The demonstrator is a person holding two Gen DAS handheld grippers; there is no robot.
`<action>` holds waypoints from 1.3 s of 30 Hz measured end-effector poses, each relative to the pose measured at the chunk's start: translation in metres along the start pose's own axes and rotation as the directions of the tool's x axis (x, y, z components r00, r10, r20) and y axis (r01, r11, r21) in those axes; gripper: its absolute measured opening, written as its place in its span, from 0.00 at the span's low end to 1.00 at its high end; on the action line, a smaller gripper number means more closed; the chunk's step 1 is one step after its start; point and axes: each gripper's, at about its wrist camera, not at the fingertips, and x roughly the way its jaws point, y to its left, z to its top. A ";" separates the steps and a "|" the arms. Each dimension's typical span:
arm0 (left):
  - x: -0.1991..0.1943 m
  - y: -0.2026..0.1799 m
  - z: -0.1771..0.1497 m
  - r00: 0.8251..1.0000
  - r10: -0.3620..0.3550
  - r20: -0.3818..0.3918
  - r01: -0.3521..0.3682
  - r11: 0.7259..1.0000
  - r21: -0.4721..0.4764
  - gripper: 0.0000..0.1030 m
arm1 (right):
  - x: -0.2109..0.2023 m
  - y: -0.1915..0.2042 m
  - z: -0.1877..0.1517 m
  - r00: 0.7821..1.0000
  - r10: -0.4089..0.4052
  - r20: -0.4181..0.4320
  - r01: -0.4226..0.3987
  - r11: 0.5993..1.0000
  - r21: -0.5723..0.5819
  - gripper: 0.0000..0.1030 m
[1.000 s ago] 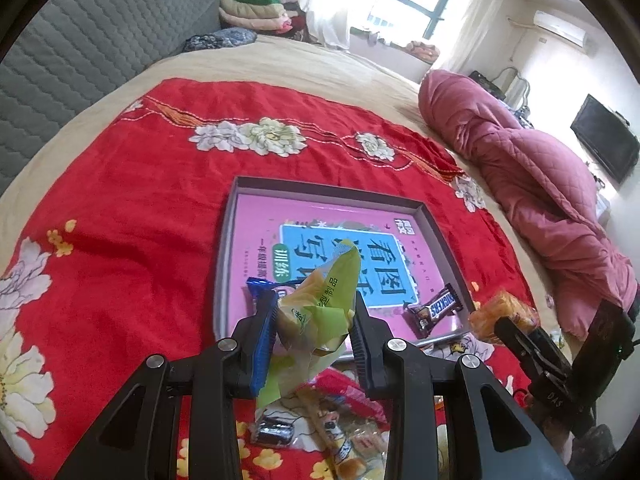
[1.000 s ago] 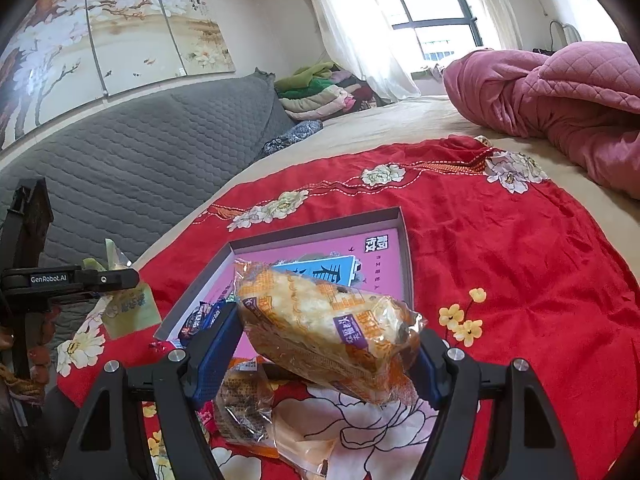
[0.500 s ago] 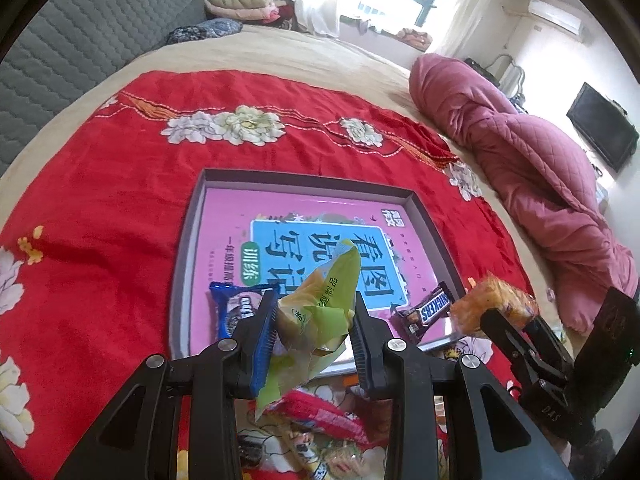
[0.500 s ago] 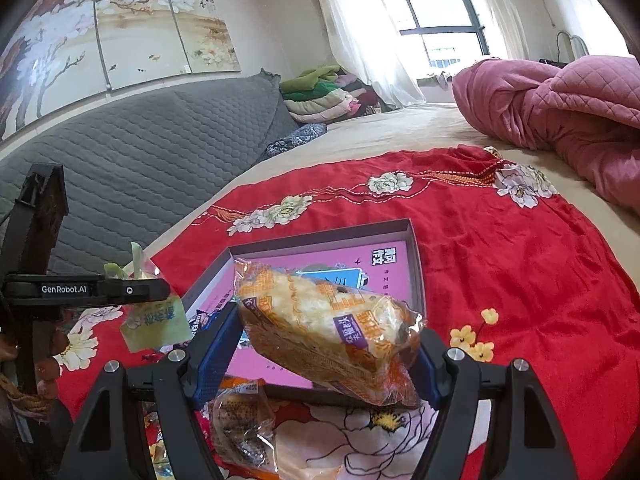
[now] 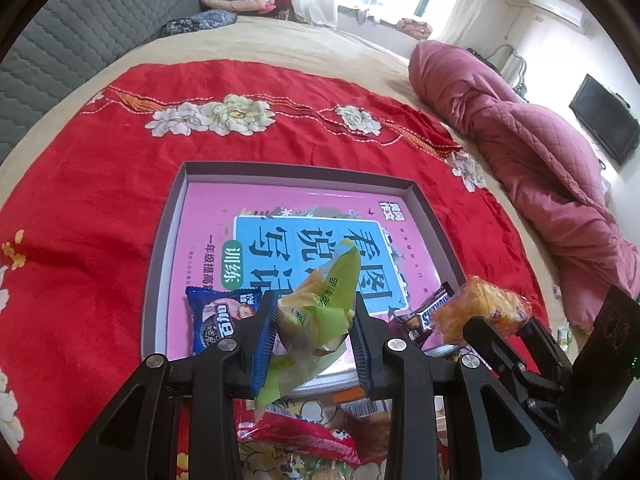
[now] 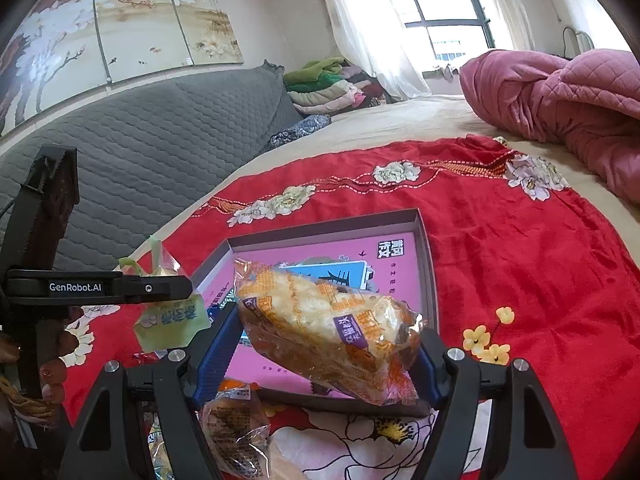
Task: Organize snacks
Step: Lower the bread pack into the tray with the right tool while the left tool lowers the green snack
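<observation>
Only the left wrist view shows the Oreo pack point(image 5: 218, 320) (boxed).

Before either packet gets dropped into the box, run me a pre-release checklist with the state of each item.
1. Left gripper clamped on the green packet: ok.
2. Right gripper clamped on the orange packet: ok.
3. Green packet above the box: ok, just inside the near edge.
4. Orange packet above the box: cannot tell; it appears over the near right corner.
5. Free floor in the box: ok; only the blue cookie packet and chocolate bar lie along the near edge.
6. Grippers apart from each other: ok.
</observation>
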 end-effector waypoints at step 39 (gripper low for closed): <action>0.044 -0.001 -0.005 0.996 0.027 -0.089 -0.027 1.000 -0.007 0.34 | 0.025 -0.008 -0.011 0.996 -0.010 -0.085 0.010 1.000 0.000 0.70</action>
